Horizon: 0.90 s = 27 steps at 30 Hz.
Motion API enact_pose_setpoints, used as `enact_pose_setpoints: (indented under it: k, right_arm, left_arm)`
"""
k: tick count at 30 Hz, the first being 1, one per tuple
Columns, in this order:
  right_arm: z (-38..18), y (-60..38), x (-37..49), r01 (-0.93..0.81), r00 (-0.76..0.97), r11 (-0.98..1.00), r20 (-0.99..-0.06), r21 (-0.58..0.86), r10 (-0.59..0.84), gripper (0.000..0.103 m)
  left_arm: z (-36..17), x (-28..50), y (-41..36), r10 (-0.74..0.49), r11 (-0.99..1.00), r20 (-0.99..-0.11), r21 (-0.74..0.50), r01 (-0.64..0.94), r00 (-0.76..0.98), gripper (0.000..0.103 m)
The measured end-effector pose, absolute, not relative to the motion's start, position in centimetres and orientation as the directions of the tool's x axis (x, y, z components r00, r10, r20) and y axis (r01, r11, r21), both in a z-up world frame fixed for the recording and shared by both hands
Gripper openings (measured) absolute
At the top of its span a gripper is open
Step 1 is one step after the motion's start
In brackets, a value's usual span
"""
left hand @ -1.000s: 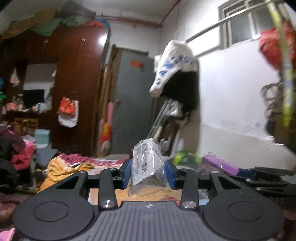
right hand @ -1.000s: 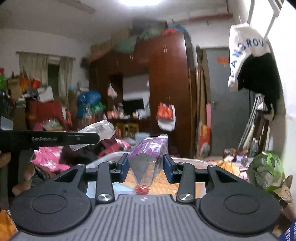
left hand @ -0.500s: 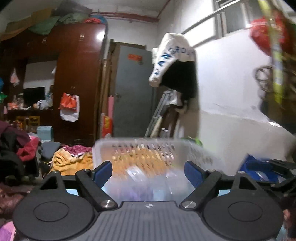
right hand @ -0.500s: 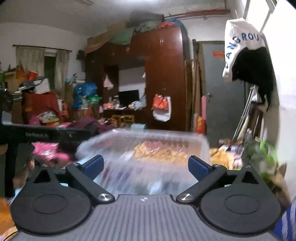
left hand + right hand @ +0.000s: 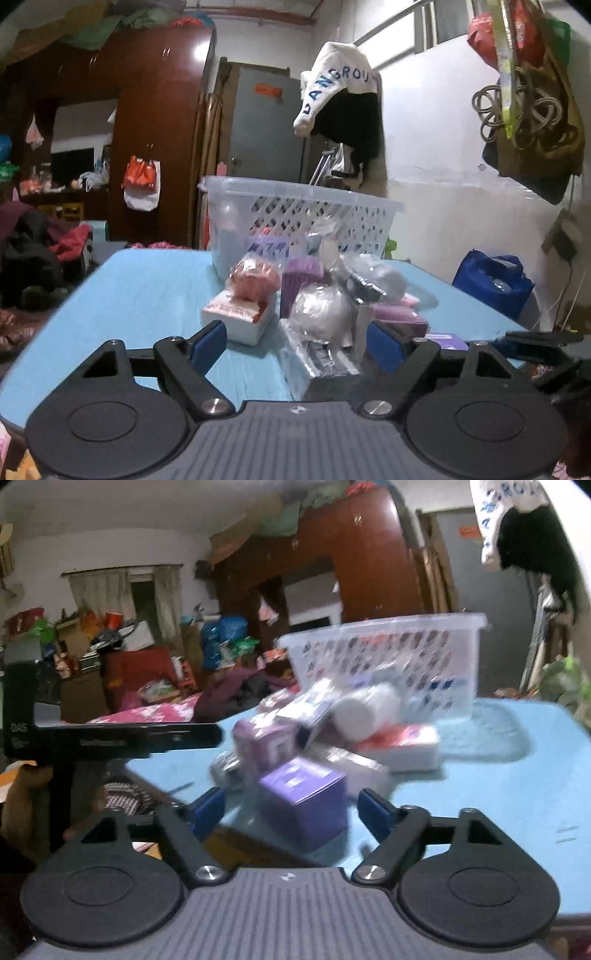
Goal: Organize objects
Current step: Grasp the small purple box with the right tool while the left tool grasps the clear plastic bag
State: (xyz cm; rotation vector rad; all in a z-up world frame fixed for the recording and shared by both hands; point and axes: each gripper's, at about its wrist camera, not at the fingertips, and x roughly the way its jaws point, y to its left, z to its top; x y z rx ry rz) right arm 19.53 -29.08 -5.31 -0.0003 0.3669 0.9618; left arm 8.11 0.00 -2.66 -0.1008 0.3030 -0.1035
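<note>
A clear plastic basket (image 5: 295, 214) stands at the far side of a light blue table (image 5: 147, 295); it also shows in the right wrist view (image 5: 388, 657). A pile of small packed items lies in front of it: a red-and-white box (image 5: 240, 317), a bagged red thing (image 5: 255, 280), purple boxes (image 5: 299, 280), clear bags (image 5: 321, 314). My left gripper (image 5: 295, 343) is open, low over the table, with a clear bag of dark items (image 5: 325, 362) between its fingers. My right gripper (image 5: 291, 812) is open around a purple box (image 5: 303, 794) at the table's near edge.
The left gripper's body (image 5: 110, 734) crosses the left of the right wrist view. A blue bag (image 5: 491, 284) sits right of the table by the white wall. A dark wardrobe (image 5: 147, 129), a grey door (image 5: 266, 129) and piles of clothes (image 5: 44, 251) stand behind.
A second ago each gripper was shut on a packet, held high. Both opened over the basket, then dropped low and back toward the pile on the table.
</note>
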Motion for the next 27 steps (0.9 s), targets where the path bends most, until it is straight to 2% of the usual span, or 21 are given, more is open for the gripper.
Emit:
enact_pose_setpoints:
  k: [4, 9, 11, 13, 15, 27]
  right_arm:
    - [-6.4, -28.5, 18.9, -0.792, 0.535, 0.597, -0.325, 0.131, 0.780, 0.065]
    - [-6.4, -28.7, 18.7, -0.787, 0.544, 0.604, -0.320, 0.125, 0.775, 0.062]
    - [-6.4, -28.7, 18.6, -0.784, 0.547, 0.607, -0.319, 0.128, 0.774, 0.062]
    - [-6.5, -28.5, 18.6, -0.784, 0.550, 0.609, -0.318, 0.124, 0.772, 0.061]
    - [-6.6, -28.6, 18.7, -0.782, 0.550, 0.609, -0.315, 0.132, 0.774, 0.061]
    - [-5.5, -29.7, 18.6, -0.753, 0.593, 0.642, -0.276, 0.143, 0.757, 0.057]
  left_arm:
    - [-2.5, 9.4, 0.0, -0.126, 0.988, -0.286, -0.125, 0.093, 0.950, 0.086]
    - [-2.9, 11.1, -1.0, -0.137, 0.988, -0.318, -0.111, 0.107, 0.938, 0.082]
    - [-3.0, 11.6, -1.2, -0.144, 0.986, -0.323, -0.130, 0.107, 0.935, 0.074]
    - [-3.0, 11.9, -1.4, -0.144, 0.986, -0.328, -0.129, 0.107, 0.934, 0.060]
    - [-3.1, 12.2, -1.6, -0.143, 0.986, -0.331, -0.131, 0.105, 0.933, 0.050]
    - [-2.0, 11.3, -0.5, -0.150, 0.983, -0.257, -0.139, 0.117, 0.955, 0.049]
